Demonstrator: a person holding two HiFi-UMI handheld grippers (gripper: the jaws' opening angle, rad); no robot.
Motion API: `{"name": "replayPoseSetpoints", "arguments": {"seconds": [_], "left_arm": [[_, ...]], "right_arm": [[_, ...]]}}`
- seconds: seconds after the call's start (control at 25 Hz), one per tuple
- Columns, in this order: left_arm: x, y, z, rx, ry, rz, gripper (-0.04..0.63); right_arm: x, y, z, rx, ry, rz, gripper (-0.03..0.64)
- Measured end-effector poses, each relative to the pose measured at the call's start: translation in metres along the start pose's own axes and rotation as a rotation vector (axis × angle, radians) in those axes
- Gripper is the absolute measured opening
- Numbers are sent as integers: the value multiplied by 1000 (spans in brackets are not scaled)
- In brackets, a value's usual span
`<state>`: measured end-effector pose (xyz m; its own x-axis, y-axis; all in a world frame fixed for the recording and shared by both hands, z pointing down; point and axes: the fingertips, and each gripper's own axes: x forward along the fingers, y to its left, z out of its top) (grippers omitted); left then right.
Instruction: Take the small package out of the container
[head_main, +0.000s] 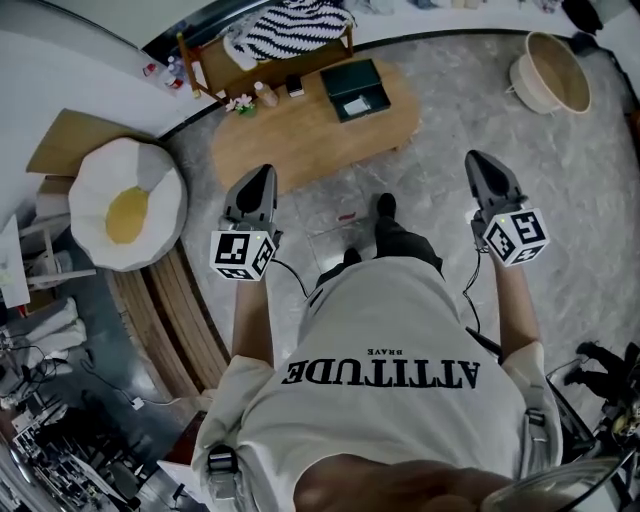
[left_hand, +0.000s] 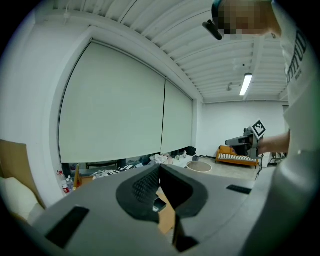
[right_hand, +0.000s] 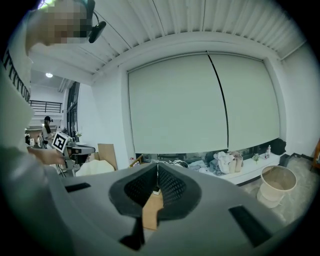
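Small package (head_main: 356, 105): pale flat rectangle lying inside the container (head_main: 345, 78), toward its 6 o'clock side. Nothing touches it.

Container: dark, open-topped box, sitting on the low wooden worktop (head_main: 300, 140) at the worktop's 2 o'clock end in the head view. A few small items (head_main: 265, 95) stand near the worktop's 10 o'clock edge, too small to identify.

Left gripper (head_main: 262, 172): at 7 o'clock from the container, well apart from it, tip just at the worktop's 6 o'clock edge, pointing to 12 o'clock. Left gripper view shows the jaws clenched tip to tip, nothing between them.

Right gripper (head_main: 478, 158): at 4 o'clock from the container, well apart, over the grey marbled floor (head_main: 570, 190) off the worktop's right end, also pointing to 12 o'clock. Right gripper view shows the jaws pressed together, empty.

Both grippers are held in the air, one on each side of the person, whose white T-shirt (head_main: 390, 400) fills the bottom of the head view.

Surroundings: a fried-egg cushion (head_main: 125, 205) at 9 o'clock from the left gripper; a pale round basket (head_main: 550, 72) at 1 o'clock from the right gripper; a striped cloth (head_main: 295, 25) on a wooden bench at 12 o'clock beyond the worktop.
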<state>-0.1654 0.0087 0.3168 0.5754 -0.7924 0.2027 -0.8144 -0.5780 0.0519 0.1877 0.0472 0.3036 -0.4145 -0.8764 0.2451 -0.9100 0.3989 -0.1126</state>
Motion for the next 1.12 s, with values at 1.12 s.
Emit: {"name": "replayPoseSetpoints", "arguments": {"seconds": [1.12], "left_arm": [[170, -13, 27, -34, 53, 147, 21]], "right_arm": [[139, -154, 23, 29, 73, 211, 21]]}}
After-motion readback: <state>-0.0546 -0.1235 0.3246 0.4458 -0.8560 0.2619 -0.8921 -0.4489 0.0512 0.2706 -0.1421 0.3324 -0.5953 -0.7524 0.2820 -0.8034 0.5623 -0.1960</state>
